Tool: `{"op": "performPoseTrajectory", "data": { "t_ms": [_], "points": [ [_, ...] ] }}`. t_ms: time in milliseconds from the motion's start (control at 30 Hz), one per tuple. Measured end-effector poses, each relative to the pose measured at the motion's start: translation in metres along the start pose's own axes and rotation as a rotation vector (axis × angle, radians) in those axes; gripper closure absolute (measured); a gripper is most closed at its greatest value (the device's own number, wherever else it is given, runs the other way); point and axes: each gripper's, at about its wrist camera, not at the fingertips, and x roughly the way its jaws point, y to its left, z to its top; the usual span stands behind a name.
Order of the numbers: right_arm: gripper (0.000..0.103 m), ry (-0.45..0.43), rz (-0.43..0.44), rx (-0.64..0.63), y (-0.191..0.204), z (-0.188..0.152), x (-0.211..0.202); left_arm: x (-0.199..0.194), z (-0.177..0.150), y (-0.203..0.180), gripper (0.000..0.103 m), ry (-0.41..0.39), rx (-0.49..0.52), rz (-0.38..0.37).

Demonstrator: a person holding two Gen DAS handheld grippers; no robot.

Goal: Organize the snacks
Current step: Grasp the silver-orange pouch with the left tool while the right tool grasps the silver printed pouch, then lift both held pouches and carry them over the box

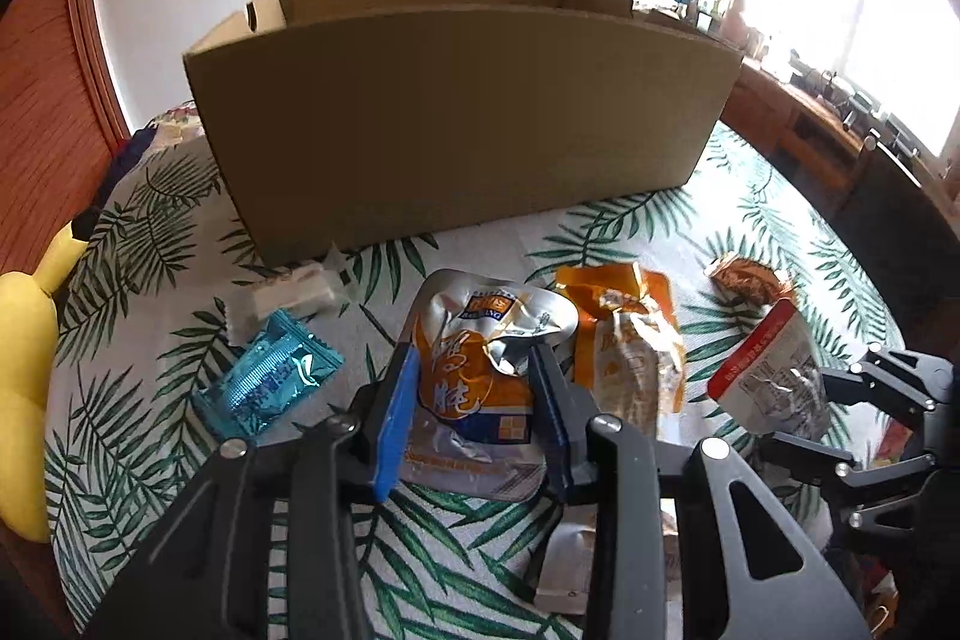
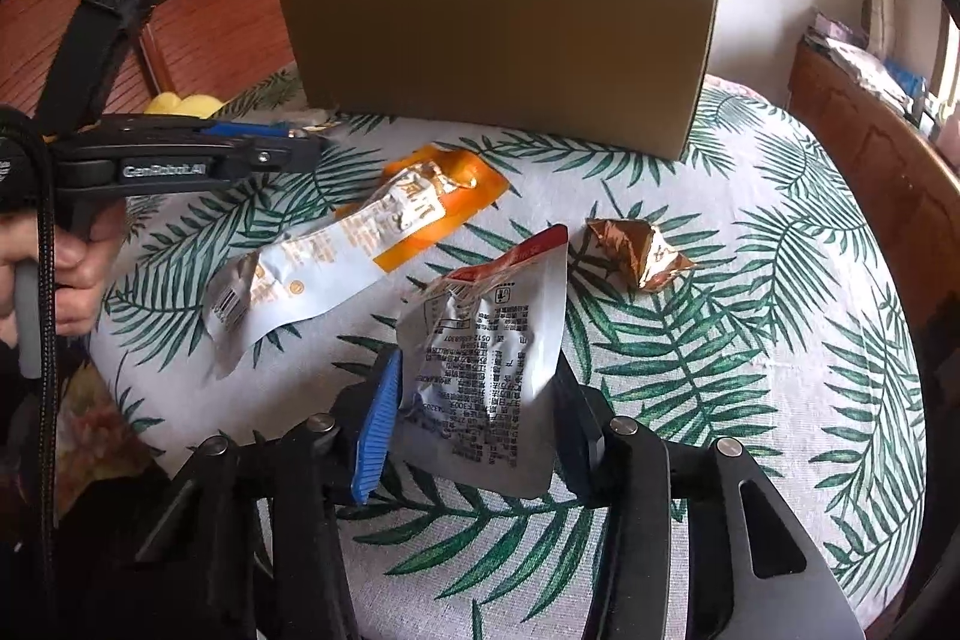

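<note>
My left gripper [image 1: 474, 370] is shut on a silver and orange snack pouch [image 1: 480, 340], held just above the leaf-print table. My right gripper [image 2: 480, 388] is shut on a silver pouch with a red top [image 2: 492, 334]; that pouch also shows at the right of the left wrist view [image 1: 768, 370]. An open cardboard box [image 1: 456, 112] stands at the back of the table, its near wall facing me [image 2: 504, 46]. An orange and silver pouch [image 2: 372, 244] lies between the grippers [image 1: 630, 340]. A small copper-foil packet [image 2: 642, 250] lies to the right.
A blue sachet [image 1: 270, 376] and a small white packet [image 1: 294, 292] lie left of the left gripper. A yellow plush toy [image 1: 24, 376] sits at the table's left edge. A wooden cabinet [image 2: 876, 148] stands to the right. A white packet [image 1: 564, 574] lies under the left gripper.
</note>
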Motion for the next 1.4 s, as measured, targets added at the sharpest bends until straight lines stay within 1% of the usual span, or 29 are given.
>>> {"op": "performPoseTrajectory", "data": {
  "t_ms": [167, 700, 1033, 1400],
  "points": [
    [0.057, -0.028, 0.007, 0.011, 0.0, 0.001, -0.005, -0.017, 0.003, -0.005, 0.067, -0.046, 0.001, -0.013],
    [0.057, -0.104, -0.002, 0.041, -0.008, 0.008, -0.03, -0.057, 0.018, -0.021, 0.067, -0.138, 0.024, -0.046],
    [0.056, -0.161, -0.017, 0.048, -0.011, 0.013, -0.052, -0.078, 0.023, -0.031, 0.067, -0.185, 0.04, -0.065],
    [0.056, -0.211, -0.018, 0.054, -0.011, 0.018, -0.071, -0.092, 0.026, -0.037, 0.067, -0.221, 0.045, -0.073]
  ]
}}
